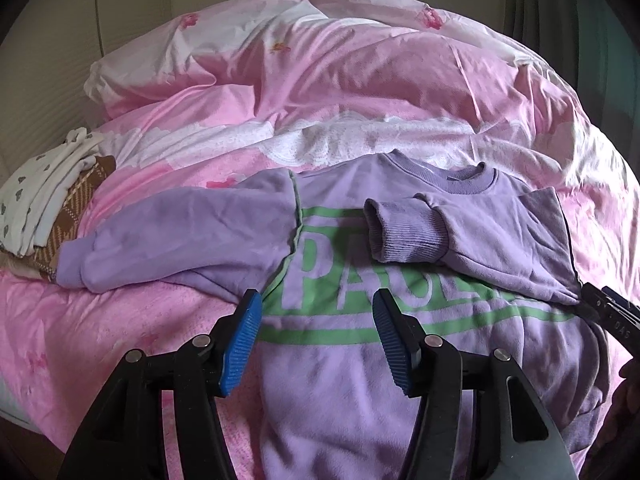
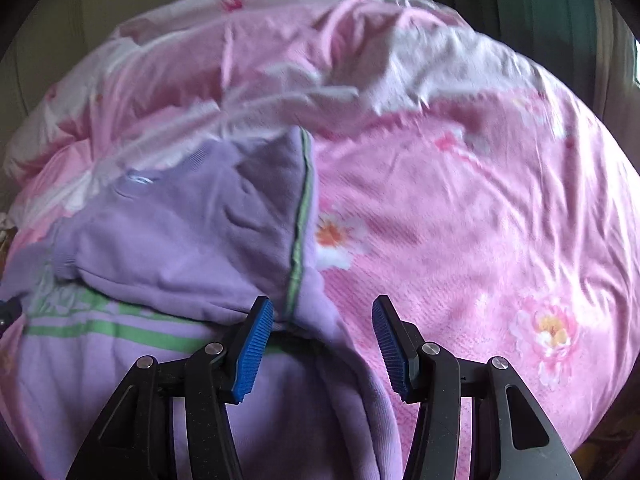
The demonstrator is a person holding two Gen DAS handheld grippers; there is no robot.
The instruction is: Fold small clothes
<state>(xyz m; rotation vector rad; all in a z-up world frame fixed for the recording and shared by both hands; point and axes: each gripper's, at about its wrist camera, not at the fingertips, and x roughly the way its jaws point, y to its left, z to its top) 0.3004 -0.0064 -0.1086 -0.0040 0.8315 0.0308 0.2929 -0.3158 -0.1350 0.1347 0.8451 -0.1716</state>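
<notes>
Both tongs gape apart, my left tongs [image 1: 316, 338] and right tongs [image 2: 322, 344] empty. Purple sweatshirt [image 1: 360, 360] on bed [image 1: 120, 340]: right sleeve [image 1: 420, 232] folded in, left sleeve [image 1: 172, 236] and body remain.

left claw [image 1: 316, 316]: spread wide over purple sweatshirt [image 1: 400, 360] | one sleeve [image 1: 460, 232] folded across chest | pink bed [image 1: 120, 340] | folded pile [image 1: 44, 208] far left

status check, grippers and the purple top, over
Left gripper open, right gripper open, both empty. Lilac sweatshirt with green lettering flat on pink floral duvet, one sleeve folded in. Small folded pile off left, clear.
</notes>
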